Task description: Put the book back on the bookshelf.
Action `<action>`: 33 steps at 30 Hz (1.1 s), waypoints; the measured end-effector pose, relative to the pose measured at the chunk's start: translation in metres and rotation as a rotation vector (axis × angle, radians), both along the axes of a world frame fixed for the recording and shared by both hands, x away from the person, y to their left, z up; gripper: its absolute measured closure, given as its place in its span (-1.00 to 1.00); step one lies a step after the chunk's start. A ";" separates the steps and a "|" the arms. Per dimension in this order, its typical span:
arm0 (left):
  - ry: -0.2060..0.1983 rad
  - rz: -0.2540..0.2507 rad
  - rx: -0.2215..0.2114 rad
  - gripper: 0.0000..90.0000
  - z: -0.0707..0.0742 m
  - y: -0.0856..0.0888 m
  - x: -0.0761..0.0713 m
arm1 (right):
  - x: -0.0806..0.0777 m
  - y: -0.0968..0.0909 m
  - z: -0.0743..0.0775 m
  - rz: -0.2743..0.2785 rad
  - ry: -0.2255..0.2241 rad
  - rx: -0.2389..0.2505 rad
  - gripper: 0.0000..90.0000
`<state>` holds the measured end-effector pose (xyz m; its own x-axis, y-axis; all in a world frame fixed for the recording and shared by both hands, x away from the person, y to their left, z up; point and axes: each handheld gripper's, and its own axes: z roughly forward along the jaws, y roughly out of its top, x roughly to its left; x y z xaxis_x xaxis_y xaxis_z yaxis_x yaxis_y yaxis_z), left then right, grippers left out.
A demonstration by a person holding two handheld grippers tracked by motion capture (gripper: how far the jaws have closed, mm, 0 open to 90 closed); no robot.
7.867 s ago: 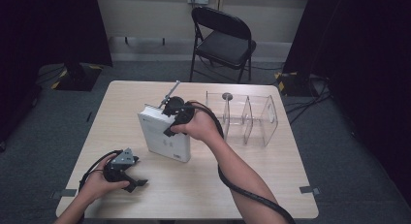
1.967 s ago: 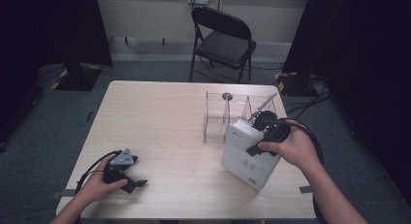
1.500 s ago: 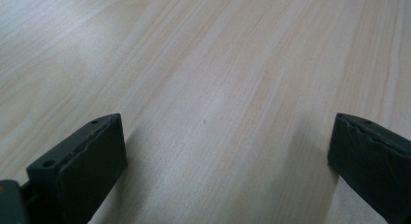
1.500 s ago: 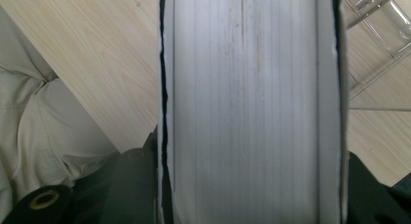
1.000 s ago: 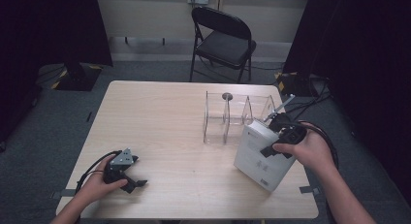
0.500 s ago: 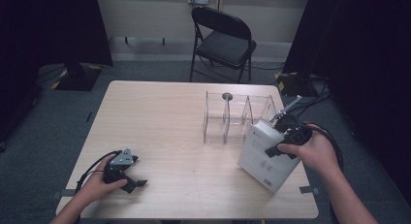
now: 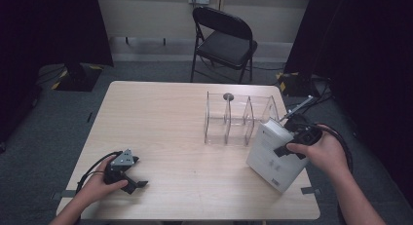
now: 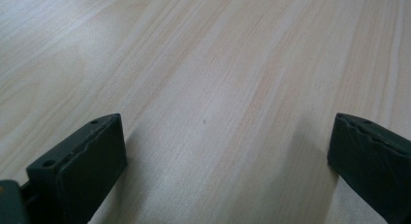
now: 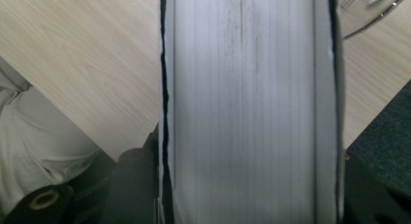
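Observation:
A thick white book (image 7: 275, 154) is held tilted above the table's right front corner, just right of the clear divider rack (image 7: 234, 119). My right gripper (image 7: 292, 146) is shut on it across its thickness. In the right gripper view the book's page edge (image 9: 247, 107) runs up between the two black jaws, which press on both covers. My left gripper (image 7: 132, 178) rests on the table at the front left, held by a hand. Its jaws stand wide open, with only bare wood (image 8: 218, 122) between its fingertips (image 8: 82, 170).
The wooden table (image 7: 160, 118) stretches bare between the two hands. A black folding chair (image 7: 223, 40) stands behind the table. Cables trail from the right gripper over the table's right edge. A light trouser leg (image 9: 39, 136) lies below the table edge.
The right hand has carried the book from the table's middle left across to the right of the rack, and in the last second shifted it slightly farther right. The left gripper has stayed put.

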<state>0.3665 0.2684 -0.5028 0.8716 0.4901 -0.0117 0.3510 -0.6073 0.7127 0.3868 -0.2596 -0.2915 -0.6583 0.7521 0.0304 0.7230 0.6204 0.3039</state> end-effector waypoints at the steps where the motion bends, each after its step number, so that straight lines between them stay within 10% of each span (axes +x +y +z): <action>1: 0.000 0.000 0.000 -1.00 0.000 0.000 0.000 | 0.000 -0.001 0.000 -0.009 -0.001 0.002 0.16; 33: -0.001 0.000 0.000 -1.00 0.000 0.000 0.000 | 0.023 -0.012 0.002 -0.154 0.022 -0.019 0.16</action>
